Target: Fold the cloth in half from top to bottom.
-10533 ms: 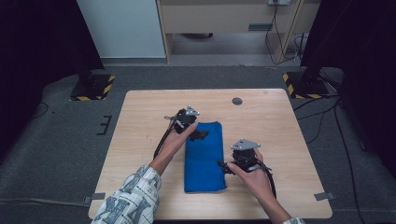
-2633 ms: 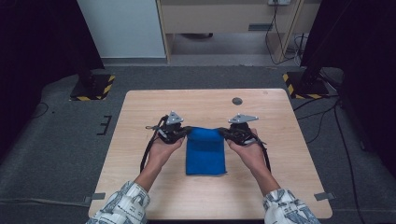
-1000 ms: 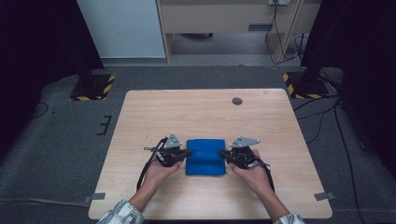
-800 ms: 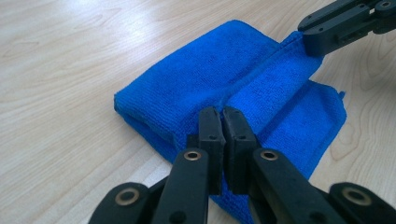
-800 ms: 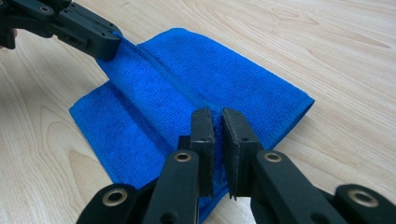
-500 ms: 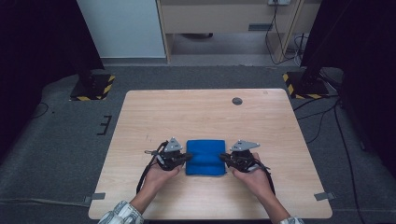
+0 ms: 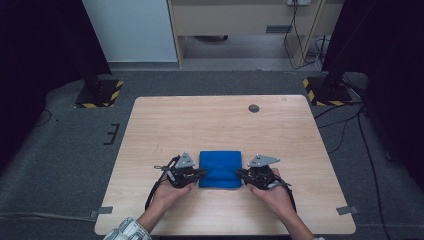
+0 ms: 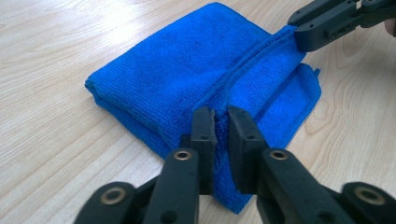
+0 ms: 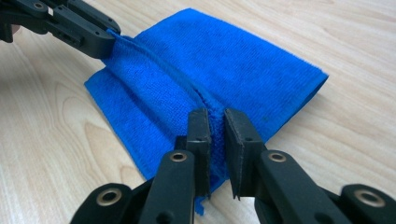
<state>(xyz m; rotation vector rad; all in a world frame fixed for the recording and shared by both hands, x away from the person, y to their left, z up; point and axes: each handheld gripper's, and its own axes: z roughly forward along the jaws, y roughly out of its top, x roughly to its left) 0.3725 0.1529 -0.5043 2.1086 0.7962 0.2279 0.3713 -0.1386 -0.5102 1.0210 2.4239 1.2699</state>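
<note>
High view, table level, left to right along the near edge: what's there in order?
Left hand-held gripper → folded blue cloth → right hand-held gripper, all on the wooden table.

L gripper (image 7: pixel 200 173) blk jaws, brass rivets | grey plate | R gripper (image 7: pixel 239 174) same

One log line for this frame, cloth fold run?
cloth: blue, folded, flat on table | left gripper: jaws just opening, hem between | right gripper: jaws just opening, hem between | phase: release
</note>
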